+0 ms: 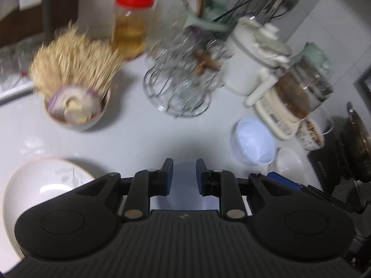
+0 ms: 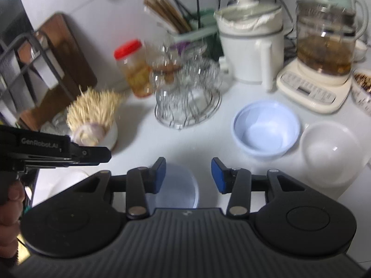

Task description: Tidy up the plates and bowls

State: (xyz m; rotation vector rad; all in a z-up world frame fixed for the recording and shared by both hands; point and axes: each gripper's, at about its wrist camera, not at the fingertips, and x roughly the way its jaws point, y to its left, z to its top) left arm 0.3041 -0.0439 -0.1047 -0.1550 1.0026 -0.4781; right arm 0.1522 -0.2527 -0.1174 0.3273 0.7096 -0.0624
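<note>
Bowls are what I'm sorting. In the left wrist view a pale blue bowl (image 1: 185,185) sits at lower centre, directly under my left gripper (image 1: 184,176), showing through the gap between the pads. The jaws stand narrow, parted with nothing between them; whether they reach the rim I cannot tell. A white plate with a leaf pattern (image 1: 46,180) lies at lower left, half hidden under the gripper body. A second blue bowl (image 1: 254,143) and a small white bowl (image 1: 289,163) sit side by side at right, I judge gathered there for stacking.

In the right wrist view my right gripper (image 2: 188,175) is spread wide and empty above the same pale blue bowl (image 2: 176,187), which lies under its left pad, slightly left of centre. The second blue bowl (image 2: 266,131) and white bowl (image 2: 332,150) are at centre right, nearly touching. The left gripper (image 2: 92,154) enters from the left edge. The wire rack (image 2: 187,97) stands behind, upper centre.
</note>
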